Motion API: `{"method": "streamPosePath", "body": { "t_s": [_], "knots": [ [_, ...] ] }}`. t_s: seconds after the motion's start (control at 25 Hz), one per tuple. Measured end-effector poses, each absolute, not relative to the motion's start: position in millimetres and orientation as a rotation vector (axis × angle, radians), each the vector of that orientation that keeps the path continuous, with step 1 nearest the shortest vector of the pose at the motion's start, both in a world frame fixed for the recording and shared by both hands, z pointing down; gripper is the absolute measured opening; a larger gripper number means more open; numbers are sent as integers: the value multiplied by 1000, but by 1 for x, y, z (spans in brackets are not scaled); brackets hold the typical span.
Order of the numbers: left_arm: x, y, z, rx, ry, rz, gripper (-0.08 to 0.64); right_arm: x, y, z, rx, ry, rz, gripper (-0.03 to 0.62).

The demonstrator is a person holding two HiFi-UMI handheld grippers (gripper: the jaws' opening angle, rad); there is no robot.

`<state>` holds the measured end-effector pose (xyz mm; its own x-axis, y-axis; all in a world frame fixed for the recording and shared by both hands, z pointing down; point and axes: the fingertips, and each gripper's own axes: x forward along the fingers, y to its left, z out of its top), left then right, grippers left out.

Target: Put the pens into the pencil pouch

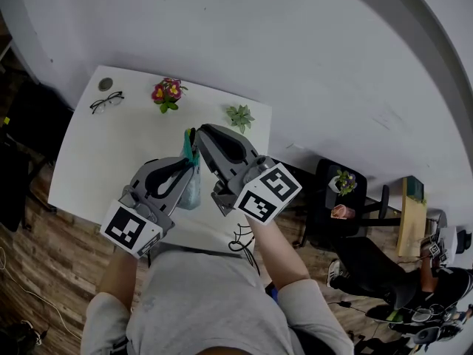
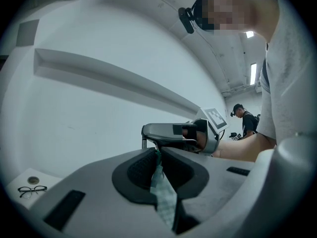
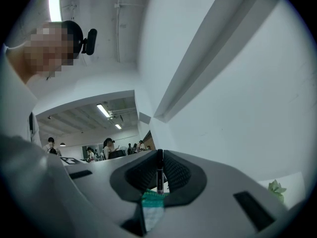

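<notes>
On the white table (image 1: 103, 161), far to the left of the pencil pouch (image 1: 190, 192), a pair of black glasses (image 1: 107, 102) is laid, with a small round object (image 1: 106, 84) just behind it. Nearer to the pouch, but behind it and to its left, a small pot of pink and yellow flowers (image 1: 168, 93) is placed.

The pouch is held up above the front part of the table by the left gripper (image 1: 191, 171). In the left gripper view the jaws are seen pressed together on the pouch fabric (image 2: 163, 192) – a thin, pale green material with a fine checked pattern, hanging down from the pinch. In the right gripper view a darker teal band is seen along the top edge of the pouch (image 3: 151, 209).

Directly above this edge a dark, slim pen (image 3: 159, 172) is held upright, its lower end at the teal band; whether it is already inside cannot be told. The jaws of the right gripper (image 3: 159, 155) are closed on the pen. In the head view this gripper (image 1: 195, 136) is reached in from the right of the pouch – its tips are just above the pouch top.

Behind and to the right of the pouch a small green plant (image 1: 240, 117) is standing near the table edge.
</notes>
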<state>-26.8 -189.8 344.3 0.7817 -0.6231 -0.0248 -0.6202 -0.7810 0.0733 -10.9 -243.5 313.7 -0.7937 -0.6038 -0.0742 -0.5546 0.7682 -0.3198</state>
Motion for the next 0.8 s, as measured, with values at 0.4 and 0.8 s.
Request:
{"method": "streamPosePath", "body": {
  "t_s": [0.4,0.8],
  "knots": [
    [-30,-198,345,2884,-1066,-70,55,-10,-247,317,-966,2872,-302,54],
    [-61,-203,336,2769,-1274,-113,55,-8,-247,325,-1154,2938,-99,44]
  ]
}}
